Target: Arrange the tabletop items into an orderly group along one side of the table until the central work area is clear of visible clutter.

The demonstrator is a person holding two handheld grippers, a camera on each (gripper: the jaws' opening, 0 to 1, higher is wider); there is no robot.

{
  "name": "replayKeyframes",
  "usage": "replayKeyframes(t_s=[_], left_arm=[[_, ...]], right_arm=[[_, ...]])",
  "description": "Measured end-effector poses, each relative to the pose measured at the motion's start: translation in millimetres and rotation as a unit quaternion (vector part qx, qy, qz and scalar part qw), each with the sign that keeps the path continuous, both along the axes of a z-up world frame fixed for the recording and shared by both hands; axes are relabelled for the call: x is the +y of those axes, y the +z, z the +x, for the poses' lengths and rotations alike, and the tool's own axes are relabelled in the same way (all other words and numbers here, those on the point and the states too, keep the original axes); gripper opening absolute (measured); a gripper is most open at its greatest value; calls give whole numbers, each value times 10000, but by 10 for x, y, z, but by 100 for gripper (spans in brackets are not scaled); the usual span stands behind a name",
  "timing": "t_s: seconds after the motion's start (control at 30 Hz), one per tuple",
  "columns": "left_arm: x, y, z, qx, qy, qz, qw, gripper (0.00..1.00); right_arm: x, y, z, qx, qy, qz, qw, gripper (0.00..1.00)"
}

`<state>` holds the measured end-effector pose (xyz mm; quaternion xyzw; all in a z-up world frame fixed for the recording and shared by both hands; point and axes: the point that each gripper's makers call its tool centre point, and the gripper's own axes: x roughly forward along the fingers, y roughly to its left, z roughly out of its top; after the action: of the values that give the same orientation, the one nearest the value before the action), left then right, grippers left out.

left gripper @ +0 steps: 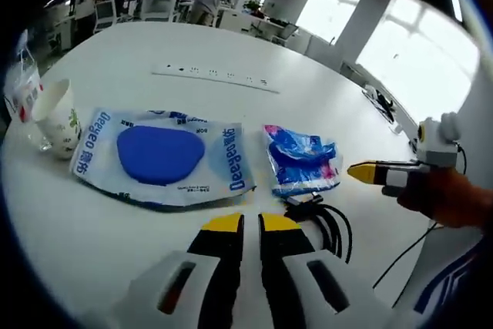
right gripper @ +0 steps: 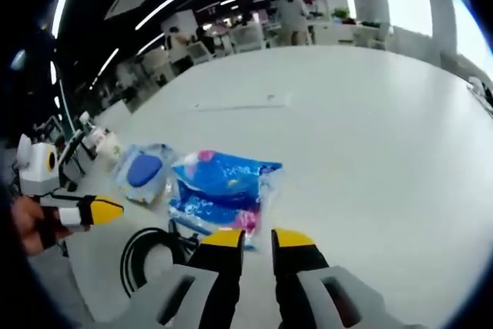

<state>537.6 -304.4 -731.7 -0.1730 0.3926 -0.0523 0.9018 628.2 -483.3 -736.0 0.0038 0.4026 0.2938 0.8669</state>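
A flat blue-and-white Deeyeo pack with a blue oval lies on the white table, just beyond my left gripper. That gripper's yellow-tipped jaws stand close together with nothing between them. A smaller blue-and-pink packet lies to the pack's right, and a black coiled cable lies beside my jaws. My right gripper hovers shut just short of the blue-and-pink packet. The Deeyeo pack and the cable sit to its left. The right gripper comes in from the right, held by a hand.
A paper cup and a clear bag stand at the table's left edge. A white power strip lies farther back. The left gripper shows at left. Desks, chairs and people fill the room behind.
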Motion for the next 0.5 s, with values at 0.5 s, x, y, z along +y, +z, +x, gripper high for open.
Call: replayKeyframes(t_s=[0.5], left_arm=[[160,-19,-375,29,57,-80,9999,6]], right_arm=[[3,-22,-370,102,-101,133,9998,12]])
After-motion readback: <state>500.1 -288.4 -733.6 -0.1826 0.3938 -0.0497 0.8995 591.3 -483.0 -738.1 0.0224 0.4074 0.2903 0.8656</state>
